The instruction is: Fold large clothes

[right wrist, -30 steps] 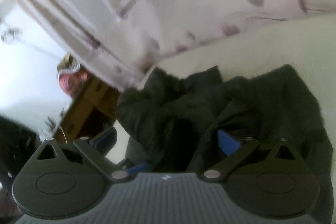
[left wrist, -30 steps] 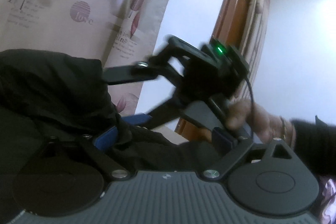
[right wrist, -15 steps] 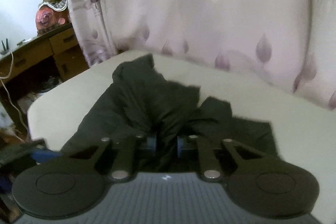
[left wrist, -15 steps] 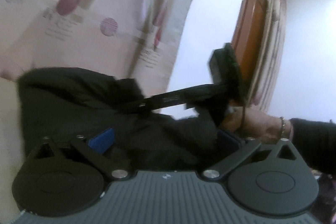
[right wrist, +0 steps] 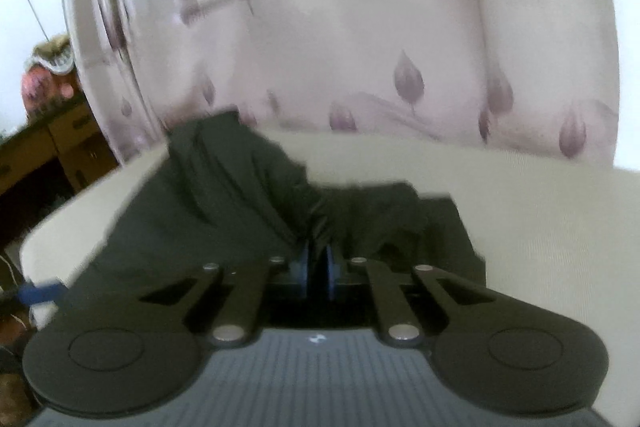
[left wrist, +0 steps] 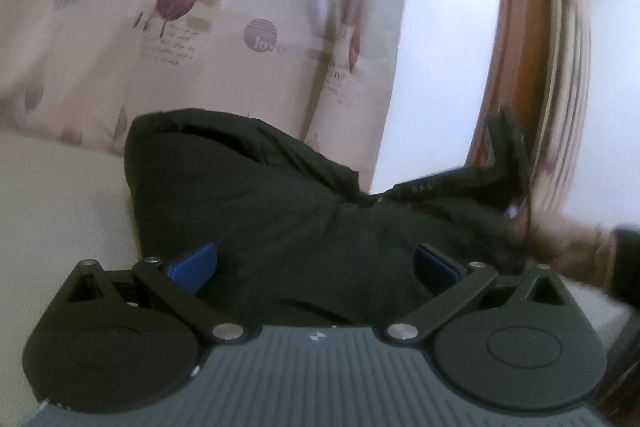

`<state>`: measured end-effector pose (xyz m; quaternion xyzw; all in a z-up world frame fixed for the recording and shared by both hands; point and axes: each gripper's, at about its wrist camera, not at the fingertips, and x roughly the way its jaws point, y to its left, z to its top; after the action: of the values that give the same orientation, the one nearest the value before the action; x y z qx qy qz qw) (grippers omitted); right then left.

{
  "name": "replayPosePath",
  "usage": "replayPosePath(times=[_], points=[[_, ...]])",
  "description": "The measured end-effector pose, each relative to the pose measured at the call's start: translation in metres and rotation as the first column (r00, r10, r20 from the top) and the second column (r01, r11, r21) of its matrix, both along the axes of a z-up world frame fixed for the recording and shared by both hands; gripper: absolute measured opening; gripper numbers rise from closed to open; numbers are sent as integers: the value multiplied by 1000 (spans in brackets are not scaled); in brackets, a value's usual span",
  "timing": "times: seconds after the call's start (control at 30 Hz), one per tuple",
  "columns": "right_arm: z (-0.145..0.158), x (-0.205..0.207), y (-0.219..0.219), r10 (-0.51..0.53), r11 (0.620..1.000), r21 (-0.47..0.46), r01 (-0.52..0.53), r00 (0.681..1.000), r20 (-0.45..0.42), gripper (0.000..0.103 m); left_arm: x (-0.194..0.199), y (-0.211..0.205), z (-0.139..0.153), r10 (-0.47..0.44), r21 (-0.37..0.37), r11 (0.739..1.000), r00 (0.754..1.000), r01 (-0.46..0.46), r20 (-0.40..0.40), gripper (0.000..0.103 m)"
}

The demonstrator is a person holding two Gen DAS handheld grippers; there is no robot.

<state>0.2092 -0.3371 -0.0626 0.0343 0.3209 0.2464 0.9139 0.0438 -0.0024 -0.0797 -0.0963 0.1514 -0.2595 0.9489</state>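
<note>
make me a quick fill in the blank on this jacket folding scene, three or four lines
1. The dark jacket lies on a cream ____.
2. The right claw is ____ on a fold of the jacket.
3. The left claw has its blue pads spread ____ over the jacket.
4. Behind the bed hangs a ____ printed with purple leaves.

Missing words: bed; shut; open; curtain

Black hand-held gripper (right wrist: 317, 265) with blue pads (silver screws), dark sleeve (left wrist: 626, 263).
</note>
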Motion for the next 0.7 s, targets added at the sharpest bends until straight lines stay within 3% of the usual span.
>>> replayPosePath(times=[0.1,0.17,0.2,0.23,0.27,0.3,0.43,0.53,0.7], points=[[-3,3,-13,-24,993,112,28,999,-40,9,2,-8,-2,9,42,999,1000,-10,18,103],[2,2,-19,-41,983,175,49,998,-49,15,5,-7,-2,13,42,999,1000,-14,18,103],[6,2,-22,-39,981,186,49,998,-58,28,6,-5,-2,14,27,1000,1000,-15,11,103],[9,2,-23,-52,980,187,64,996,-69,55,8,-3,-3,14,17,1000,1000,-14,6,103],[12,1,-25,-69,977,195,84,994,-79,73,8,-2,-4,12,13,1000,1000,-12,4,103],[15,2,-28,-89,971,212,107,992,-92,102,8,-1,-4,13,13,1000,1000,-13,2,103],[19,10,-41,-78,947,292,135,977,-199,103,8,0,-5,13,10,1000,1000,-13,5,103],[8,26,-30,-88,963,207,172,928,-361,103,9,0,-5,13,19,1000,1000,-13,10,103],[10,25,1,21,975,212,59,934,-357,103,9,0,-6,16,10,1000,1000,-16,6,103]])
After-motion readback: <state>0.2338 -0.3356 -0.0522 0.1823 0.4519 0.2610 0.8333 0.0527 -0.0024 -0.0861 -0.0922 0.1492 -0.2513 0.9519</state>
